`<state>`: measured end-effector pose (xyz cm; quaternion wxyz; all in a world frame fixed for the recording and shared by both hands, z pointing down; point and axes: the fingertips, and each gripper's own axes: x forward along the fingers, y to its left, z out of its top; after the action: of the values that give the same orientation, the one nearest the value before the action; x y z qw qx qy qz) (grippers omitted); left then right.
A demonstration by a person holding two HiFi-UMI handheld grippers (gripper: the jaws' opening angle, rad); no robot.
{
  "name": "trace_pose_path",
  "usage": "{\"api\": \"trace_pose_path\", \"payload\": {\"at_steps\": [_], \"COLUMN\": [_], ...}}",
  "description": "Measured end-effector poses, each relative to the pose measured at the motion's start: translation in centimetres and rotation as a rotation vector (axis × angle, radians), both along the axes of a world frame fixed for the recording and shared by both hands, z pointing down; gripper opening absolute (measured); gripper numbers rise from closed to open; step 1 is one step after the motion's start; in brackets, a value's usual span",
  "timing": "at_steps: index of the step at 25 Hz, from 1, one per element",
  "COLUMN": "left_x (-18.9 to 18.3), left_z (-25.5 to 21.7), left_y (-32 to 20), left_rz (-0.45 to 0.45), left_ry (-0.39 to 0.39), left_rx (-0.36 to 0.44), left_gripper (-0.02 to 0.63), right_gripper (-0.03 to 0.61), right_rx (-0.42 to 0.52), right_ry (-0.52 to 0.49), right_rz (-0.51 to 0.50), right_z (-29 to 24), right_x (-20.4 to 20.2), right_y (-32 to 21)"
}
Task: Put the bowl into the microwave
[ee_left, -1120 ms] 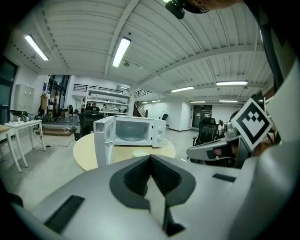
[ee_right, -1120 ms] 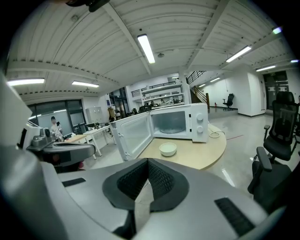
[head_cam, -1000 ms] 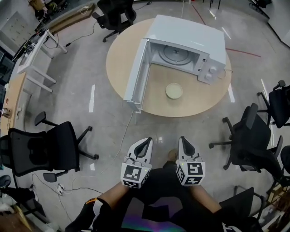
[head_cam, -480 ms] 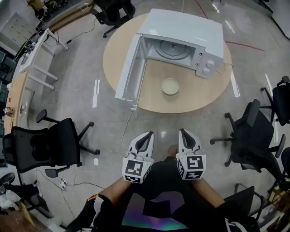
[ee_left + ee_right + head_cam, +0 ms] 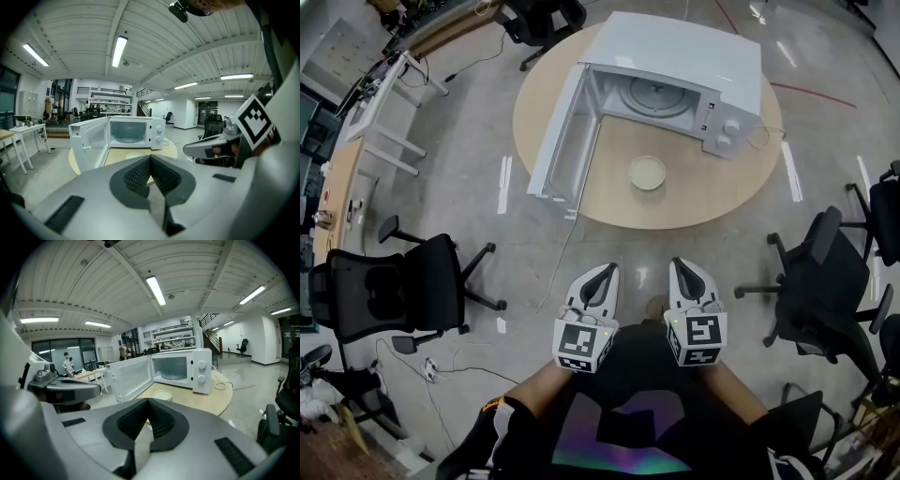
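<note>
Barely altered over the last second: round counter (image 5: pixel 722 202) far ahead, drifted a little up the head view and grown a shade wider. Probably a slow walk toward it rather than any reach.

On it, white microwave (image 5: pixel 694 56), ahead and slightly right of the right tool (image 5: pixel 682 270). Door (image 5: pixel 558 141) swung fully open toward the side of the left tool (image 5: pixel 602 274), cavity and turntable exposed. No need to deal with the door, then.

Both tools side by side, held low and close to the body, in the same spot in the view as a second ago. Each with jaws pressed together, nothing between them. Must part before any grasp.

Bowl (image 5: pixel 647 172) untouched, upright on the counter just before the open cavity, well ahead of both tools and roughly between their lines.

Means task hardly begun: approach only, with pick-up and placing all to come.
</note>
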<state>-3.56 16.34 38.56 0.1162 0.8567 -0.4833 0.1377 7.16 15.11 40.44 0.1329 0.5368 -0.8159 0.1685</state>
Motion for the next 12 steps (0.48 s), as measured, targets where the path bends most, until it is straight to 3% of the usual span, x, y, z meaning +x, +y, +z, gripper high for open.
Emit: {"api": "trace_pose_path", "payload": {"at_steps": [12], "left_x": [1.9], "left_z": [-0.3], "left_y": [0.5], "left_rz": [-0.044], "left_ry": [-0.034], "left_rx": [0.009], "left_gripper": [0.046], "right_gripper": [0.015], "right_rx": [0.015], "right_ry": [-0.036], "right_rz": [-0.008], "right_z": [-0.1], "right_x": [3.0], "right_y": [0.0]}}
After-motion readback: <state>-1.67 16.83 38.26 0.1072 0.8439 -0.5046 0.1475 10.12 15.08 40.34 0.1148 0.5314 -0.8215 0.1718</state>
